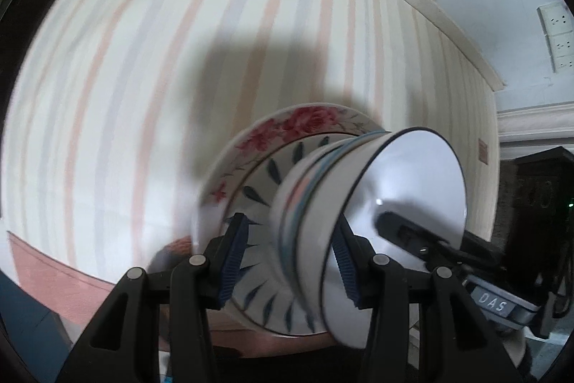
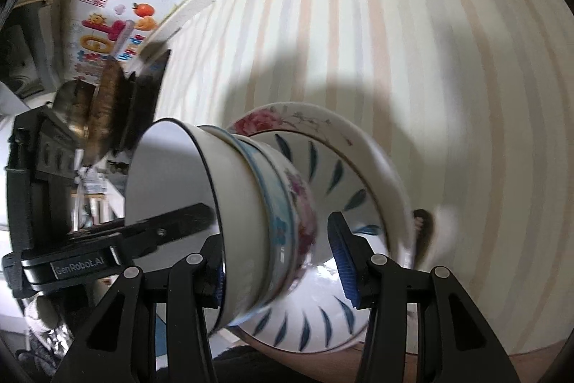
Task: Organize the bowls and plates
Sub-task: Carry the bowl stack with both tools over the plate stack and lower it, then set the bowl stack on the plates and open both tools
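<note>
Left wrist view: left gripper (image 1: 290, 261) at 6 o'clock, blue-padded fingers (image 1: 235, 257) spread apart around a tilted stack of dishes, pads close beside it, contact hard to judge through the blur. Stack made of a rose-patterned plate (image 1: 287, 128) at the back, a blue-leaf plate (image 1: 265, 182) nested on it, and nested bowls (image 1: 315, 203) on top, the innermost a white bowl (image 1: 416, 174) with a dark rim, mouth turned toward 3 o'clock. Inside that mouth, toward 4 o'clock, one black finger of the right gripper (image 1: 412, 236). Behind everything, a striped bench cloth (image 1: 143, 60) filling 9 to 12 o'clock; wall sockets (image 1: 558, 34) at 2 o'clock.

Right wrist view: right gripper (image 2: 283, 257) at 6 o'clock, fingers (image 2: 344, 261) apart and straddling the same stack, the left pad hidden behind the bowl rim, so grip impossible to confirm. White bowl (image 2: 172, 174) opening toward 9 o'clock, floral bowls (image 2: 287, 203) behind it, blue-leaf plate (image 2: 337, 174) and rose plate (image 2: 287, 117) toward 1 o'clock. Left gripper (image 2: 168, 228) reaching into the bowl mouth from 9 o'clock, labelled "GenRobot.AI". Colourful printed box (image 2: 107, 27) at 10 o'clock, dark cookware (image 2: 104, 103) below it.
</note>
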`<state>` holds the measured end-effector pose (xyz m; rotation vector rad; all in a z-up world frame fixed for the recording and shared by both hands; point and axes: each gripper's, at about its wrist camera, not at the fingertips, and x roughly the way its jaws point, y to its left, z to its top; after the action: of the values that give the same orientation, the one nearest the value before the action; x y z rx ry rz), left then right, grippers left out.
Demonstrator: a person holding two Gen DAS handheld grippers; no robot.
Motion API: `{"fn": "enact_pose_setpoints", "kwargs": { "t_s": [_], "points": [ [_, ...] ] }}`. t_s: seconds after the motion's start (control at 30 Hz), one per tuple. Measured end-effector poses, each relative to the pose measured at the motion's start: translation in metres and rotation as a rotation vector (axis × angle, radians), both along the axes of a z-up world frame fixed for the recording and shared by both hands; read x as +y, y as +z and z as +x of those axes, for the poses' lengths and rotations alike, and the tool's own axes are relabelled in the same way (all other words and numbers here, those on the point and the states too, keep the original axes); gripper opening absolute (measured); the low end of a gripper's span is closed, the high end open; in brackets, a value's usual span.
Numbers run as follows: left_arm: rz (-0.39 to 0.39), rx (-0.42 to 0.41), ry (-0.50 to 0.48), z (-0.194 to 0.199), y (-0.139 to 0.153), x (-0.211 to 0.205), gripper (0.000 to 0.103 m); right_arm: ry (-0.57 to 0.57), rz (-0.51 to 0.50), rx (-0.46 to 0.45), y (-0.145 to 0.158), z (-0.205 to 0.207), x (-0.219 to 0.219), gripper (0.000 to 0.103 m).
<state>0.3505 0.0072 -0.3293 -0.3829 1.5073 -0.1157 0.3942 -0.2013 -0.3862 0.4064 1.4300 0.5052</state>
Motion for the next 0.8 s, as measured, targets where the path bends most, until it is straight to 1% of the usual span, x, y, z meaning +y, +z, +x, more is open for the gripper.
{"fn": "enact_pose_setpoints", "kwargs": {
  "t_s": [0.13, 0.2, 0.23, 0.27, 0.3, 0.33, 0.37, 0.4, 0.5, 0.53, 0.6, 0.67, 0.8],
  "points": [
    [0.092, -0.033, -0.001, -0.008, 0.013, 0.003, 0.046, 0.008, -0.055, -0.026, 0.011, -0.007, 0.000, 0.054],
    [0.119, -0.054, -0.011, -0.014, 0.022, 0.002, 0.046, 0.019, -0.094, -0.050, 0.020, -0.013, 0.001, 0.062],
    [0.128, -0.056, -0.015, -0.014, 0.024, 0.002, 0.047, 0.022, -0.113, -0.060, 0.024, -0.015, 0.001, 0.070],
    [0.148, -0.060, -0.024, -0.016, 0.027, 0.001, 0.052, 0.024, -0.136, -0.078, 0.029, -0.018, 0.002, 0.075],
    [0.172, -0.069, -0.031, -0.019, 0.031, -0.001, 0.057, 0.022, -0.157, -0.101, 0.035, -0.021, 0.002, 0.084],
    [0.199, -0.086, -0.037, -0.022, 0.036, -0.002, 0.072, 0.018, -0.185, -0.127, 0.042, -0.025, 0.001, 0.089],
    [0.216, -0.103, -0.039, -0.024, 0.040, -0.002, 0.085, 0.013, -0.206, -0.147, 0.048, -0.027, 0.001, 0.090],
    [0.229, -0.120, -0.039, -0.026, 0.044, -0.002, 0.088, 0.008, -0.231, -0.171, 0.053, -0.031, -0.001, 0.092],
    [0.267, -0.161, -0.041, -0.031, 0.053, -0.002, 0.091, -0.024, -0.283, -0.247, 0.074, -0.044, -0.005, 0.095],
    [0.279, -0.182, -0.042, -0.033, 0.058, -0.002, 0.094, -0.033, -0.297, -0.271, 0.080, -0.048, -0.006, 0.096],
    [0.297, -0.206, -0.043, -0.037, 0.064, -0.002, 0.095, -0.054, -0.333, -0.315, 0.094, -0.058, -0.007, 0.098],
    [0.306, -0.233, -0.051, -0.042, 0.073, -0.003, 0.095, -0.080, -0.363, -0.345, 0.107, -0.066, -0.009, 0.099],
    [0.334, -0.300, -0.073, -0.057, 0.093, -0.009, 0.096, -0.118, -0.386, -0.384, 0.131, -0.084, -0.011, 0.099]
  ]
}}
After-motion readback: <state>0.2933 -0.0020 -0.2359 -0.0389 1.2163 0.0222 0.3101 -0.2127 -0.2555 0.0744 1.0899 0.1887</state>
